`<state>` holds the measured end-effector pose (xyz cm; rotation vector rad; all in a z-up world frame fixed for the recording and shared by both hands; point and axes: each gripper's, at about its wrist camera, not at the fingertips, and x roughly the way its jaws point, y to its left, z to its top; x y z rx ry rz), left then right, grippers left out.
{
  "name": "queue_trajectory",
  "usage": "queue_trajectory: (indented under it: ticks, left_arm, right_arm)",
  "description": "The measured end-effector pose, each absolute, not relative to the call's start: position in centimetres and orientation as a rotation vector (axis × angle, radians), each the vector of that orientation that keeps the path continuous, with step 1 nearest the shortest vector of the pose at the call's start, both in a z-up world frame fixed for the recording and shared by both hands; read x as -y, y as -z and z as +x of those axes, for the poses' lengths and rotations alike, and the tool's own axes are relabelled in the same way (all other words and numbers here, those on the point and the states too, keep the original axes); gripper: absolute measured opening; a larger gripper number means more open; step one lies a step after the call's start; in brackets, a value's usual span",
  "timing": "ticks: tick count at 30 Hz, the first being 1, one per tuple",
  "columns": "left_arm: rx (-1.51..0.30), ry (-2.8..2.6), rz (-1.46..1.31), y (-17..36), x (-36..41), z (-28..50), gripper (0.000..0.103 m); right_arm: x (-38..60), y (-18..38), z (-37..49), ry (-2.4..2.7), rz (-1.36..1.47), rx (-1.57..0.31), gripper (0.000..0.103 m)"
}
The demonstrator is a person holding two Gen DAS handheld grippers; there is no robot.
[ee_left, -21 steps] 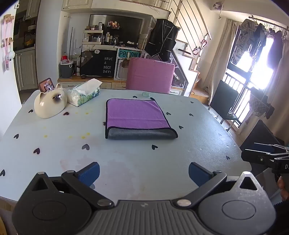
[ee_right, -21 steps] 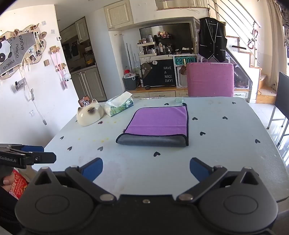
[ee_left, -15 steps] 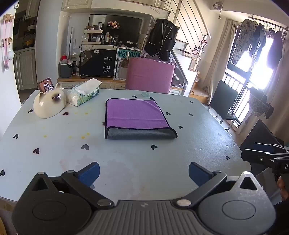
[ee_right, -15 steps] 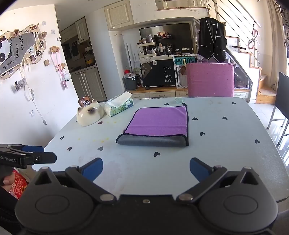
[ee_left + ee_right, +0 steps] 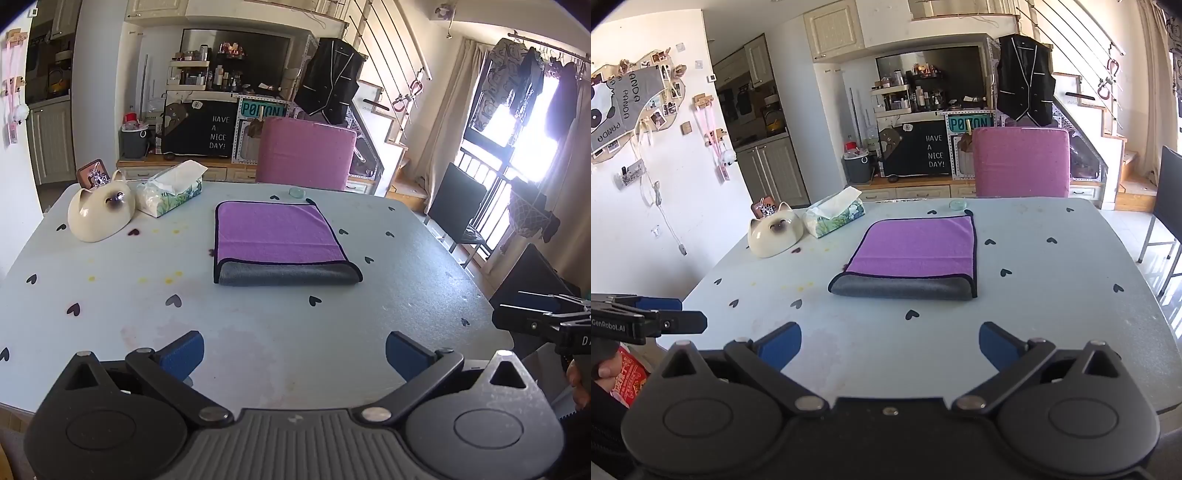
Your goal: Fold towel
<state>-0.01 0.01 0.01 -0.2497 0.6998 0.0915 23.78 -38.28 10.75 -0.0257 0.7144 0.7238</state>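
A purple towel (image 5: 277, 234) lies folded flat on the pale blue table (image 5: 258, 332), with its grey underside showing along the near fold (image 5: 288, 275). It also shows in the right wrist view (image 5: 916, 251). My left gripper (image 5: 294, 350) is open and empty, held at the table's near edge, well short of the towel. My right gripper (image 5: 890, 345) is open and empty, also back at the near edge. Each gripper shows at the edge of the other's view.
A white cat-shaped bowl (image 5: 99, 214) and a tissue box (image 5: 170, 188) stand at the table's far left. A small glass disc (image 5: 296, 192) lies behind the towel. A pink chair (image 5: 304, 155) stands at the far side, a black chair (image 5: 456, 210) to the right.
The left wrist view has shifted very slightly. The towel and both grippers stay as they were.
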Motion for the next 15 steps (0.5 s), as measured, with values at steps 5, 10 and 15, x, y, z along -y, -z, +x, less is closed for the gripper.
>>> queue_trajectory:
  ticks: [5,10,15]
  left_arm:
    - [-0.701,-0.092,-0.250,0.00,0.00,0.00,0.103]
    - [-0.700,-0.091,-0.250,0.00,0.00,0.00,0.103]
    - [-0.700,-0.091,-0.250,-0.01,0.00,-0.01,0.103]
  right_arm:
    - [38.31,-10.74,23.82,-0.726,-0.024,-0.716,0.102]
    - [38.33,-10.61,23.85,-0.724,-0.023,-0.717,0.102]
    - [38.31,-10.64,23.86,-0.724,-0.024,-0.718,0.102]
